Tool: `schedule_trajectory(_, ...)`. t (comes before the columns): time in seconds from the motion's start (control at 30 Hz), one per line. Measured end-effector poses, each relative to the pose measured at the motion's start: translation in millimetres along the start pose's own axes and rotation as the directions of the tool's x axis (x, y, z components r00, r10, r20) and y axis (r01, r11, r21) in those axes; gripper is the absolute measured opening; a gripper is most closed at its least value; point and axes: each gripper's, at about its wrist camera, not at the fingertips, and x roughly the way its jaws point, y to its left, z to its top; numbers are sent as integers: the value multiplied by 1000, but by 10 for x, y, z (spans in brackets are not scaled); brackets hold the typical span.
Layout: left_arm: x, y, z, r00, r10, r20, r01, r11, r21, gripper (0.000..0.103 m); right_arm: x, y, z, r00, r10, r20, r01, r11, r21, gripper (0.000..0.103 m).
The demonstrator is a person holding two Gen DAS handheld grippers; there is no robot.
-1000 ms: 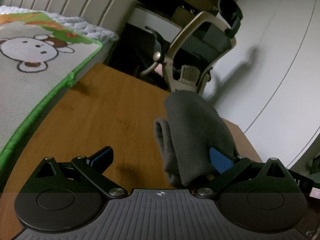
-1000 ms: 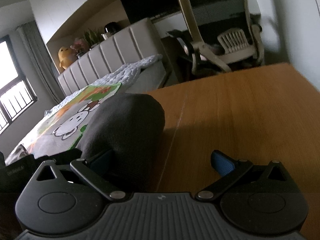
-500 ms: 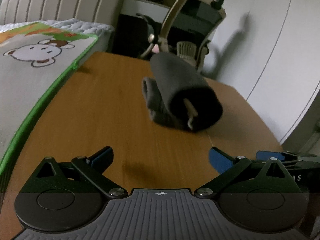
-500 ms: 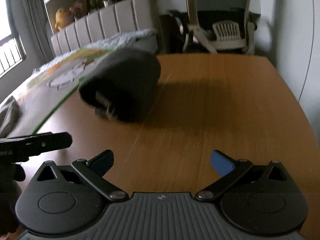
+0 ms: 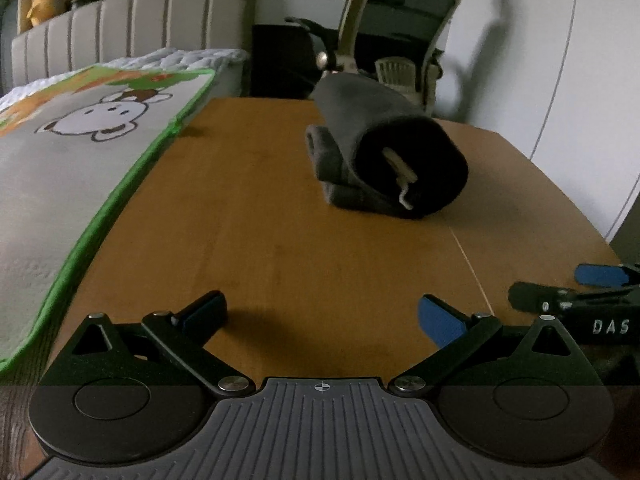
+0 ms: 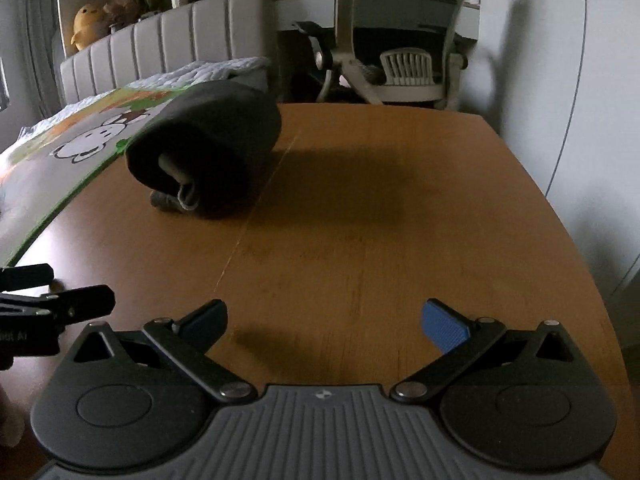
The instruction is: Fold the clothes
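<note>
Garment: a dark grey rolled garment lies on the table, well apart from both grippers — at about 1 o'clock in the left wrist view and at about 11 o'clock in the right wrist view.
Roll end: the open end faces the cameras, with a pale tag or inner edge showing in the middle; a looser grey fold sticks out along the roll's 9 o'clock side, flat on the wood.
Table: orange-brown wood, with a thin pale seam line running away from the cameras just beside the roll.
Left gripper: low over the near edge of the table, jaws spread wide with nothing between them; blue pads on the fingertips.
Right gripper: likewise low over the near edge, jaws wide and holding nothing; it also shows at 3 o'clock in the left wrist view, just beside the left one.
Bed: at 9 to 10 o'clock of the table, a cartoon-print blanket with a green border touches the table's edge; a padded grey headboard stands behind.
Chair: a white-framed office chair at 12 o'clock, beyond the far edge.
Shelf: a yellow plush toy above the headboard — other items beside it are too small to tell.
</note>
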Motion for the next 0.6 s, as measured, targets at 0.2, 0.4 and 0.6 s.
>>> schedule_trajectory(0.2, 27, -48, 3, 1000, 24, -8, -24, 999, 30, 103, 4, 42, -24, 1000, 6, -5, -6, 999, -39, 103)
schedule_trajectory(0.4, 45, -83, 0, 999, 44, -15, -43, 998, 56, 103, 13, 38, -19, 1000, 6, -3, -6, 999, -38, 103)
schedule_trajectory(0.6, 57, -120, -8, 998, 62, -23, -60, 995, 80, 103, 28, 49, -8, 1000, 6, -3, -6, 999, -37, 103)
